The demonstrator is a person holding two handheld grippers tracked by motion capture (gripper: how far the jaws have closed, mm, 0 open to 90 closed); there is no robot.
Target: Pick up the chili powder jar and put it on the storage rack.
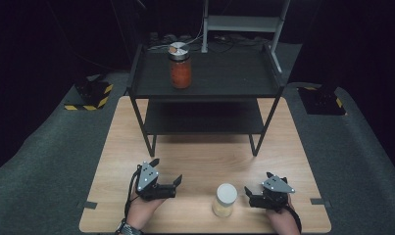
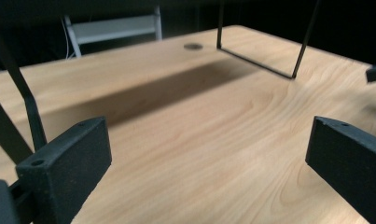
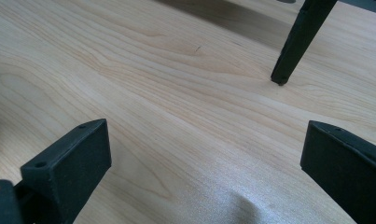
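Pale jar with white lid (image 1: 225, 199) upright on worktop (image 1: 200, 161), near front edge, well in front of black shelf rack (image 1: 205, 81). Left tongs (image 1: 166, 172) to left of pale jar, apart from it, jaws spread wide, nothing between. Right tongs (image 1: 249, 192) just right of pale jar, jaws likewise spread, empty. Orange jar with metal lid (image 1: 180, 65) upright on top tier of rack, far behind pale jar.
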